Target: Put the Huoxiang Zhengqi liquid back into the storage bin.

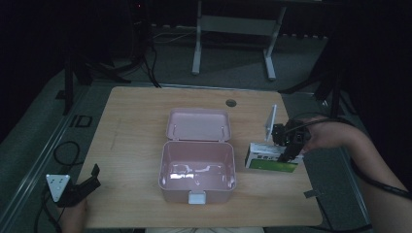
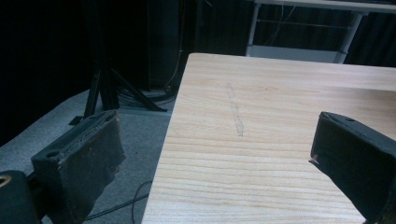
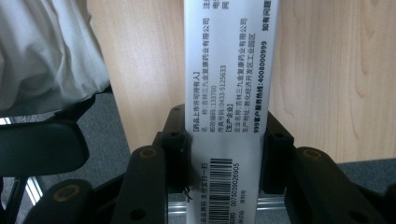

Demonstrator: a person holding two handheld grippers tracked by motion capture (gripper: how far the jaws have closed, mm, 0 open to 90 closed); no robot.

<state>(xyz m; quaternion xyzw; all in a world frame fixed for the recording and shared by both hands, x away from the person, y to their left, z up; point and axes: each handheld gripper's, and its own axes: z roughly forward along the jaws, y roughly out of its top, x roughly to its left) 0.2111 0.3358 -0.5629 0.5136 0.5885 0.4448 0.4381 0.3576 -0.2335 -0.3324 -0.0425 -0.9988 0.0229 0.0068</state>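
At the near left corner of the table, the left gripper rests with a hand behind it, its jaws spread wide with nothing between them. In the left gripper view the two black pads stand far apart over the table's left edge, bare wood between them and grey floor with a cable beyond the rim.

A little farther in, at the middle of the table, sits a pink box with its lid swung open and lying flat behind it — the inside looks empty, and a white latch shows on its front wall.

To the right of the pink box, near the table's right edge, is the carton, white with a green strip along its near side. The right gripper is clamped on it — in the right gripper view the jaws press both sides of the carton's white face, which carries printed text and a barcode. From above, the carton seems raised slightly off the wood, though I cannot tell for sure. A white panel stands upright just behind it.

Farthest off, beyond the table, stand the legs of a white frame on the grey floor.
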